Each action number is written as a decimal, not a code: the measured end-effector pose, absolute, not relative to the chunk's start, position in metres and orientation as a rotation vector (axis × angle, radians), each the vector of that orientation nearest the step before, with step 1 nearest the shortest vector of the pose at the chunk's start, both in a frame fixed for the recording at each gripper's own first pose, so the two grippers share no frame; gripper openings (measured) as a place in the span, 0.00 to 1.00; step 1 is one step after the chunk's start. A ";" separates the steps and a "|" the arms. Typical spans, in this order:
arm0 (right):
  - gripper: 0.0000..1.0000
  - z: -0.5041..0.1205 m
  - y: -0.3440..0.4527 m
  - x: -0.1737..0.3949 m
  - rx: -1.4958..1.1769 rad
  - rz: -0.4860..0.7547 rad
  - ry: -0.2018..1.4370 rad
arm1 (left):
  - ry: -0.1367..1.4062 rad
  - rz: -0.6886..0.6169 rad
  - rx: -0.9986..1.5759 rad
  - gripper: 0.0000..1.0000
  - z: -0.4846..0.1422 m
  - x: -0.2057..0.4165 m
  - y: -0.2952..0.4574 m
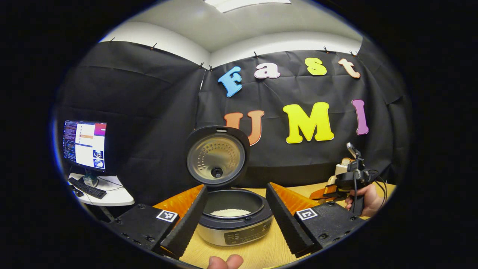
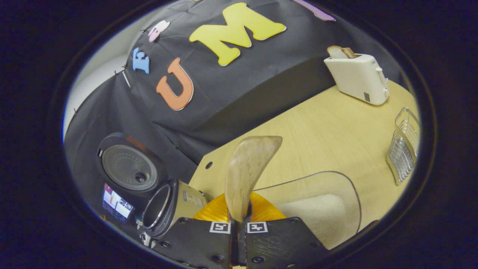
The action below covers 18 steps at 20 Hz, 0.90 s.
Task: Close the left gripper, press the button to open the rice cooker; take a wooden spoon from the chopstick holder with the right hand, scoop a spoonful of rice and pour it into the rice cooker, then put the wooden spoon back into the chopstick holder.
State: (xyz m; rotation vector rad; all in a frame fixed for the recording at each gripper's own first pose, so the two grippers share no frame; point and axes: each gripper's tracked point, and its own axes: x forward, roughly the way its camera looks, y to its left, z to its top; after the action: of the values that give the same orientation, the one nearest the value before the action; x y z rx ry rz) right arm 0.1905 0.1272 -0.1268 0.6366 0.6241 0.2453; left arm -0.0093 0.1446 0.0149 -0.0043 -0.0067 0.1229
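Between right gripper (image 2: 238, 224) fingers, wooden spoon (image 2: 246, 170), bowl upward.

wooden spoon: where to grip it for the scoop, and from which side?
Grip the wooden spoon at its narrow neck, just below the bowl, as the right tool has it now: fingers closing on the two flat sides, bowl pointing out ahead. The neck is slim enough to clamp, while the bowl is broad and curved and must stay free, probably to dip into the clear rice tub from above.
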 end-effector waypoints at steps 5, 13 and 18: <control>0.00 -0.096 0.090 0.190 0.758 0.237 0.551 | 0.001 0.147 0.025 0.99 0.012 -0.005 0.143; 0.00 -0.036 0.091 0.203 0.771 0.280 0.488 | -0.003 0.193 0.058 0.99 0.011 -0.006 0.158; 0.01 0.011 0.131 0.222 0.791 0.337 0.450 | 0.006 0.228 0.050 0.99 0.005 -0.010 0.181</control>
State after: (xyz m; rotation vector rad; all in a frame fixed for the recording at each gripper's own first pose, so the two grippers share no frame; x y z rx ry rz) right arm 0.2219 0.1307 0.0109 0.7910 0.4498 0.3371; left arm -0.0102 0.1811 0.0051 0.0503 0.0058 0.2281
